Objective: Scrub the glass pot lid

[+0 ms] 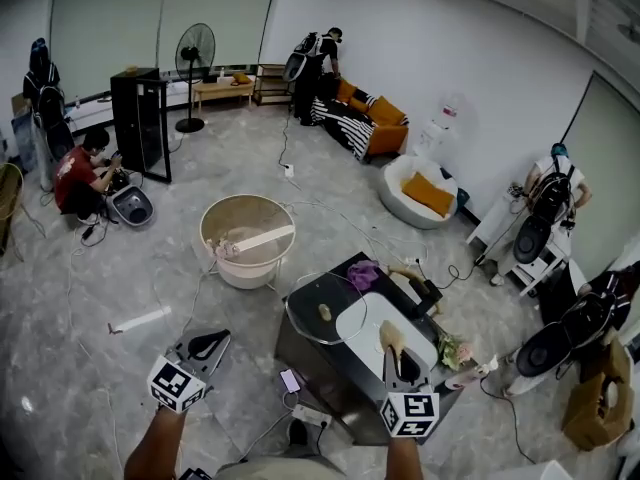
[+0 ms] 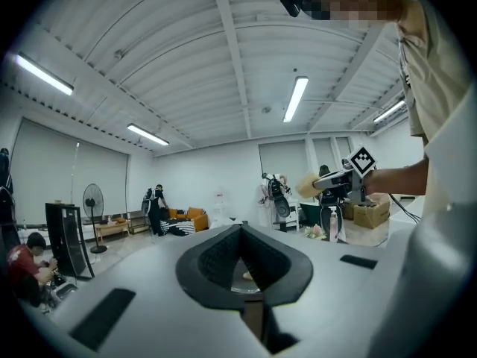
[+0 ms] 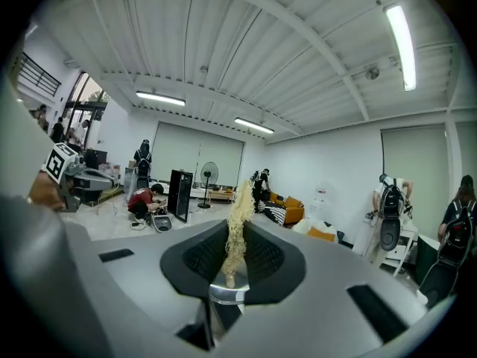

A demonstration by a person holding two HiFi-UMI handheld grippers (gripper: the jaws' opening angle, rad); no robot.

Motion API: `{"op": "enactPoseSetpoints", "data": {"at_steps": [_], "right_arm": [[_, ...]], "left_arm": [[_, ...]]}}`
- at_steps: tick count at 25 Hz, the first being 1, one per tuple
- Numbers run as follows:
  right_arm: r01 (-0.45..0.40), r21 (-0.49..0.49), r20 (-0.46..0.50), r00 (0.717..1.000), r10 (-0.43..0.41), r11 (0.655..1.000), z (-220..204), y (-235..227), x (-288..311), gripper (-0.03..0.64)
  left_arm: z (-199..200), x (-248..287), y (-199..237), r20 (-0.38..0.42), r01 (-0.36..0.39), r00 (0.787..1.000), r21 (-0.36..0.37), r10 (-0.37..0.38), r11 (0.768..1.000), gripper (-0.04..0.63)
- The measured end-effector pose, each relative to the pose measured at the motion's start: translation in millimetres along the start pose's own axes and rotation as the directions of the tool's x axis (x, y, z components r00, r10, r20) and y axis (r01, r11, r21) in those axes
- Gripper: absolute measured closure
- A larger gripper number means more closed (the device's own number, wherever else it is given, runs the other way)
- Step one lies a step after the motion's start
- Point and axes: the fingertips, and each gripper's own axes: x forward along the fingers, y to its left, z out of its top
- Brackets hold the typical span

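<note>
Glass lid (image 1: 308, 303) lies flat on the dark table (image 1: 325, 373), knob up, left edge overhanging, white board (image 1: 372, 320) just right of it. Right gripper (image 1: 393, 350) jaws clamped on a fibrous scrubber (image 1: 390, 335), held over the board. Left gripper (image 1: 205, 345) jaws together, nothing between them, off to the table's left over the floor.

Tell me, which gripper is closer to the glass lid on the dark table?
Right. The right gripper, shut on a fibrous scrubber, sits just right of the glass lid; the left gripper is off the table, farther to the lid's left.
</note>
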Motion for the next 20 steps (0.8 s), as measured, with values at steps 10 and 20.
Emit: {"op": "enactPoseSetpoints", "data": {"at_steps": [10, 20], "right_arm": [[-0.086, 0.014, -0.055, 0.995, 0.087, 0.996, -35, -60, 106, 0.565], [-0.143, 0.034, -0.127, 0.981, 0.146, 0.989, -94, -93, 215, 0.565]], "left_arm": [[-27, 84, 4, -0.083, -0.061, 0.995, -0.03, 0.059, 0.998, 0.581], [-70, 130, 16, -0.173, -0.159, 0.974, -0.059, 0.146, 0.986, 0.581]]}}
